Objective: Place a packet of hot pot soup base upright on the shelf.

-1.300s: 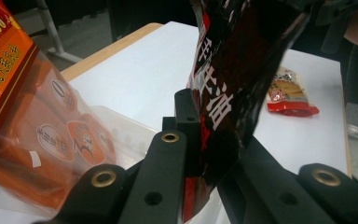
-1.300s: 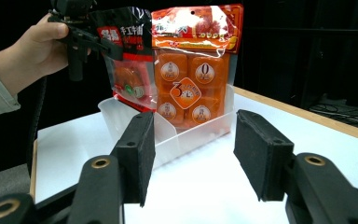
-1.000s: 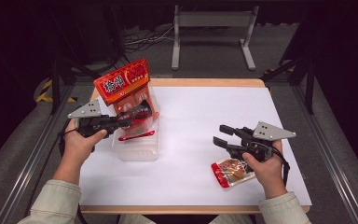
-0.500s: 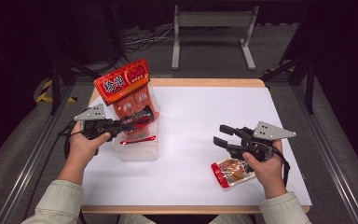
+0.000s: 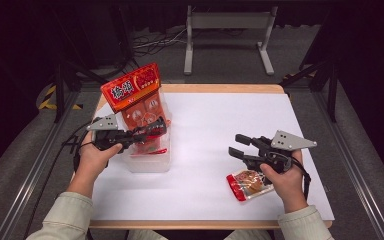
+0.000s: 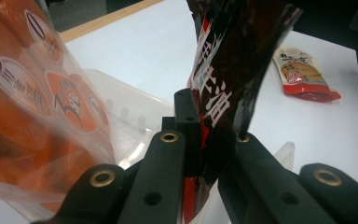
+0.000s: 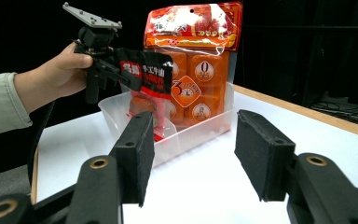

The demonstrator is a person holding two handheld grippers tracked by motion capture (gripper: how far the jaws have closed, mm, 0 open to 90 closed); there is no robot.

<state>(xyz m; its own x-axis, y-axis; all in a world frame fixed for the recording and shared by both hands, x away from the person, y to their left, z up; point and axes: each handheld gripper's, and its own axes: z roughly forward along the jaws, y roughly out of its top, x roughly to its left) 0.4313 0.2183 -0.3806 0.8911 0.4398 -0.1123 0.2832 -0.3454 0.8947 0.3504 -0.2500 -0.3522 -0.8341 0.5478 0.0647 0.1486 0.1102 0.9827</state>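
Left gripper (image 5: 157,128) jaws clamped on dark packet (image 6: 228,84) over bin (image 5: 147,162), probably to drop it beside orange pack (image 5: 137,100); right gripper (image 5: 240,146) jaws apart, idle above pouch (image 5: 247,183) on desk (image 5: 215,120)

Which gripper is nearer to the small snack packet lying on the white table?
Right. The right gripper hovers open just above and beside the snack packet, with its hand next to it. The left gripper is far across the table at the clear bin, shut on a dark packet.
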